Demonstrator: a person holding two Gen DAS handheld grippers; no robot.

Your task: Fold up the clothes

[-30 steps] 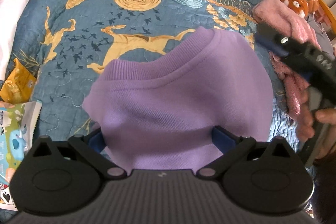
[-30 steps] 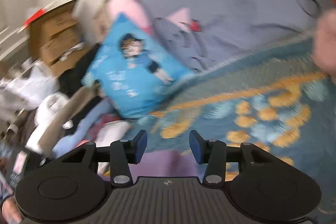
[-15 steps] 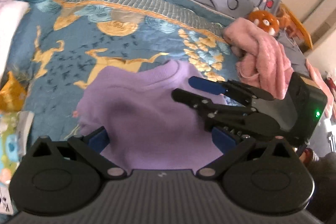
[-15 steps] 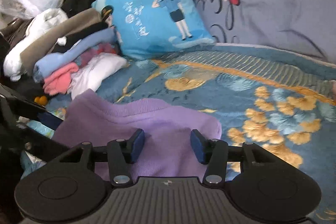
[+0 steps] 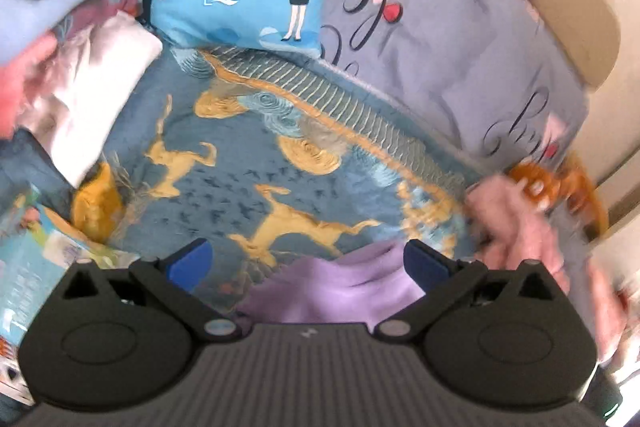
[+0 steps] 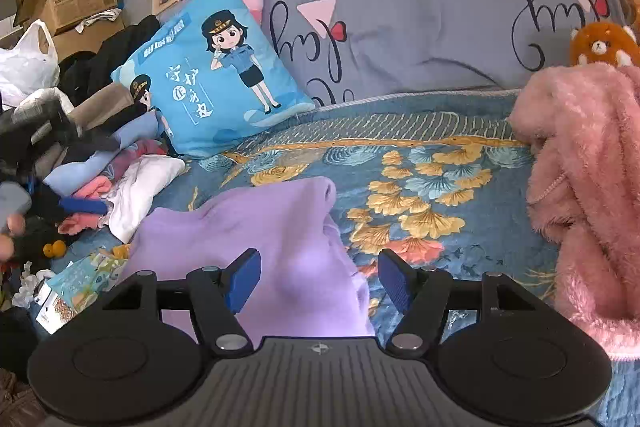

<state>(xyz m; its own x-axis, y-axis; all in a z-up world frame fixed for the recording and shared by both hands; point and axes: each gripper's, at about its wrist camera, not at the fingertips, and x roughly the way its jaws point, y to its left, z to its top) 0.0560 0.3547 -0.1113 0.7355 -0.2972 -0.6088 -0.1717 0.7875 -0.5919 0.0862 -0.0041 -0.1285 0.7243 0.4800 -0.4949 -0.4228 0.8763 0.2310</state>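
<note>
Now the purple sweatshirt (image 6: 256, 227) lies bunched on the patterned blue bedspread (image 6: 420, 187), its ribbed edge toward the blue cartoon pillow (image 6: 212, 75). Right gripper (image 6: 318, 279) hangs over it, jaws opening, cloth showing between them but the pads not pressing it. Left gripper (image 5: 306, 263) has its jaws spread wide, holding nothing; a corner of the sweatshirt (image 5: 340, 287) shows low between them. A fluffy pink garment (image 6: 588, 187) lies beside the sweatshirt on the bed.
</note>
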